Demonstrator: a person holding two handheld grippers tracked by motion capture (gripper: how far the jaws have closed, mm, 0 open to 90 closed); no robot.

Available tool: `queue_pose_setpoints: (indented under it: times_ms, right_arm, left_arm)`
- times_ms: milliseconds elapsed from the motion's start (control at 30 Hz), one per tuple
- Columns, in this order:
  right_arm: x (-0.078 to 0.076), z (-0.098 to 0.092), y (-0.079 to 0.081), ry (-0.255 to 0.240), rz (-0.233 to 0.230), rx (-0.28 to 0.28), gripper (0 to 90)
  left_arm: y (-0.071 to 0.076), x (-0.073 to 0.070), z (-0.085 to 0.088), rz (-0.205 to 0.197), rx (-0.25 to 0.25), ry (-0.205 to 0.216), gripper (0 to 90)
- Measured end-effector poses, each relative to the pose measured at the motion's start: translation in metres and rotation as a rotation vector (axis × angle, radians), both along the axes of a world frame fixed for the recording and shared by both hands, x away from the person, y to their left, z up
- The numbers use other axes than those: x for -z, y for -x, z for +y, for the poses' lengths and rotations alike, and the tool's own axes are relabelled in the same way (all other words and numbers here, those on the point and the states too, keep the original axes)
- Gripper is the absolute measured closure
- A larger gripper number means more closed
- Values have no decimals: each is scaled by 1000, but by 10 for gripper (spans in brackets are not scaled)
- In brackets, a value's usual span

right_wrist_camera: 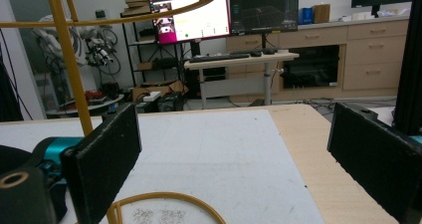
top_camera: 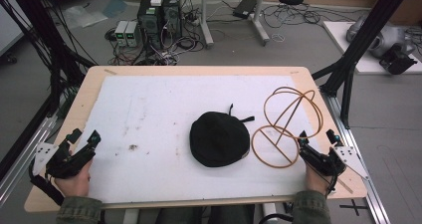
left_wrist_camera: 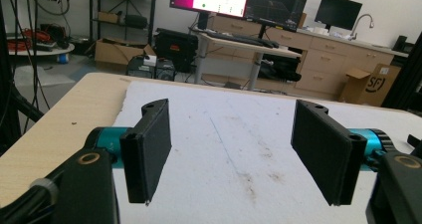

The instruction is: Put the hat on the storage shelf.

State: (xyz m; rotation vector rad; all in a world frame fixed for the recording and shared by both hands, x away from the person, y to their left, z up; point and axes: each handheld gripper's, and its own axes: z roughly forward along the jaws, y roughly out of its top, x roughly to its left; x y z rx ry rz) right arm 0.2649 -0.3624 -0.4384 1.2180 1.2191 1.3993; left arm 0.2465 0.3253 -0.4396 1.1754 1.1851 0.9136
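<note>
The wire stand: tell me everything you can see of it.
The wire stand is thin yellow-orange wire: a round base ring lying flat on the white sheet, crossed by a straight bar, with slanted rods rising to larger loops above. It stands at the table's right side, just right of the black cap, apparently apart from it. The right gripper, jaws open, sits by the base ring.

Each hand-held tool is black, the left gripper [top_camera: 84, 138] and the right gripper [top_camera: 317, 137] alike, with a grey three-cornered plate bolted on at its outer side and a dark cable trailing from it toward the person. In the gripper views the jaws are flat, rectangular black slabs with a rough matt face, each fixed to a teal metal collar, and brass-coloured rings sit in the black housings below. The person wears olive-green sleeves [top_camera: 79, 210].
</note>
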Motion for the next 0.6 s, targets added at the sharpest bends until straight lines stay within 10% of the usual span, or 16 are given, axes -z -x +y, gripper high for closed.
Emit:
queue_pose_setpoints:
  times_ms: [600]
  right_arm:
    - [0,1,-1,5,3,-7,58]
  left_arm:
    - [-3,-3,-17,-6,26,-94,316]
